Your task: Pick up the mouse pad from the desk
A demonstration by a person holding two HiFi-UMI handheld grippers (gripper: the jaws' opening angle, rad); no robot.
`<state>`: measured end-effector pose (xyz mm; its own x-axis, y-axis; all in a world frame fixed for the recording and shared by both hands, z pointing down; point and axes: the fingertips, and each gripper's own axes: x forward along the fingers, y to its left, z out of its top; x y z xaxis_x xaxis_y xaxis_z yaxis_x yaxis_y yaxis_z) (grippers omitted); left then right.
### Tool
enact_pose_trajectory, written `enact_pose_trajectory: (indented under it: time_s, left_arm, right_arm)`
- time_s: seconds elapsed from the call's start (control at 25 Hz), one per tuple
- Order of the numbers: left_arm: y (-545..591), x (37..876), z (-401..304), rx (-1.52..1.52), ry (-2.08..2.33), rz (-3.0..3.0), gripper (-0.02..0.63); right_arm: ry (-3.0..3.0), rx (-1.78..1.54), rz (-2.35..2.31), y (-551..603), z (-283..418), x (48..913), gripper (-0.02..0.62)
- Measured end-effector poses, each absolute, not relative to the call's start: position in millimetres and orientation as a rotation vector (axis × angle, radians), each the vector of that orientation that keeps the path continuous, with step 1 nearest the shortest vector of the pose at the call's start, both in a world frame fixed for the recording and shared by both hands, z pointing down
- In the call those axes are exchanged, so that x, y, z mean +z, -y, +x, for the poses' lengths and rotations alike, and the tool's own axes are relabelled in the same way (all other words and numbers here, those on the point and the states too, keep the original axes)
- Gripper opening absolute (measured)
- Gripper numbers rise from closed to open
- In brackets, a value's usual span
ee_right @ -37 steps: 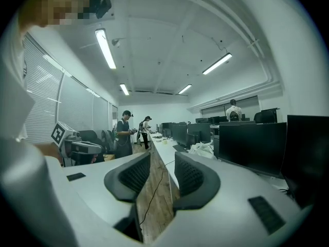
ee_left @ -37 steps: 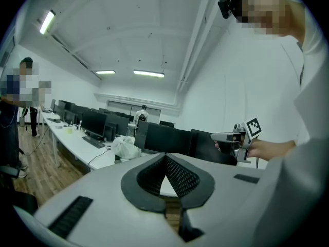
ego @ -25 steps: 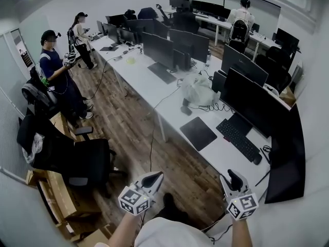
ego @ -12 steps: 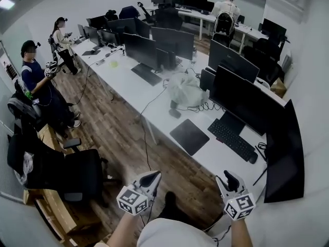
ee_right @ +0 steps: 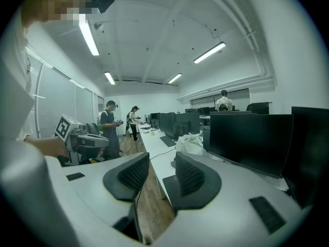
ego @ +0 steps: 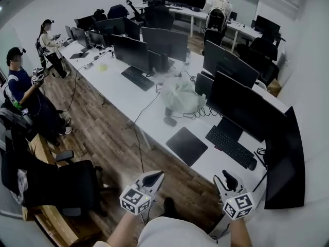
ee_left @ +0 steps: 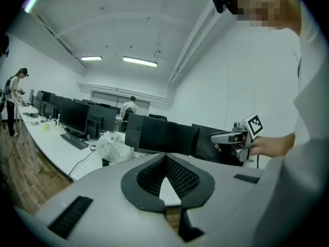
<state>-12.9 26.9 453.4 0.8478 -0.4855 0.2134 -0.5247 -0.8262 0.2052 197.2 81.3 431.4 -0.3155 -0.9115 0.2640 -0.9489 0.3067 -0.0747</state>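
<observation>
The mouse pad is a dark rectangle lying flat near the front edge of the white desk, left of a black keyboard. Both grippers hang in the air short of the desk, over the wooden floor. My left gripper is below and left of the pad; in the left gripper view its pads meet at the tips with nothing held. My right gripper is below and right of the pad. Its jaws stand apart with only floor and desk edge between them.
A keyboard, a mouse and a row of monitors sit beyond the pad. A white plastic bag and a small dark object lie further along. A cable hangs off the desk. An office chair and people are at left.
The head view has shifted forward: the desk and mouse pad now sit lower in the picture and nearer to both grippers. Both grippers moved ahead with it; their jaws look unchanged.
</observation>
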Motion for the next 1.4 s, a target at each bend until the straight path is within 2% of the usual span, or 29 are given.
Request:
enact_pose_trajectory:
  time_s: [0.6,1.0,1.4]
  left_arm:
    - [48.3,478.3,-20.1,0.227,0.672,2.737,0.017]
    - [94.6,503.4,-15.3,0.257,0.765,2.666,0.017]
    - [135.1,548.8,21.5,0.284,0.887,2.557,0.017]
  right_arm:
    - [2.317,0.36,1.693,-0.3,162.5,456.3,0.178]
    - [2.319,0.387,1.57,67.1,170.8,486.2,0.192]
    - [2.319,0.457,1.325,145.0,204.0,557.6,0.213]
